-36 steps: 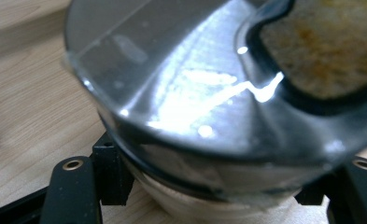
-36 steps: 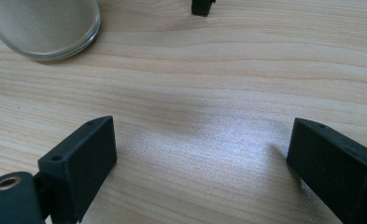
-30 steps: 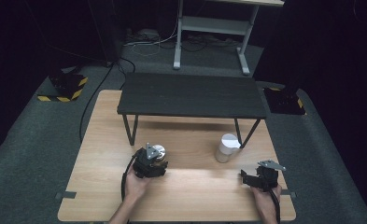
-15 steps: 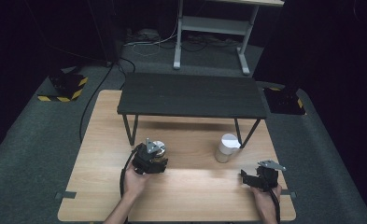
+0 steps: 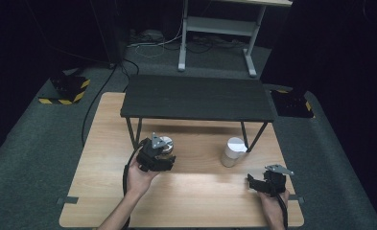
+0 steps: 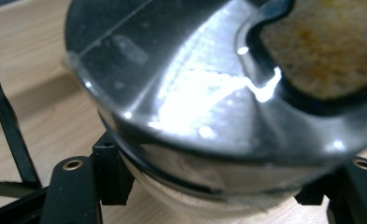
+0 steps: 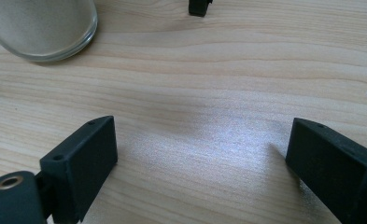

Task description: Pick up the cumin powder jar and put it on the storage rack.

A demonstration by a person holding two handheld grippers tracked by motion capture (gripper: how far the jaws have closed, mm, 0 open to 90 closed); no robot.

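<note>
Clamping shiny jar (image 6: 209,102) in left hand-held gripper (image 5: 158,154) | base hidden | right hand-held gripper (image 7: 204,168) wide

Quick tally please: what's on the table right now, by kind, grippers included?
Grippers: 2, left gripper shut on the shiny round container, right gripper open over bare wood
Shiny round container with a dark lid: 1
White cylindrical cup: 1
Black shelf stand: 1
Total: 5, all on or over the wooden table
</note>
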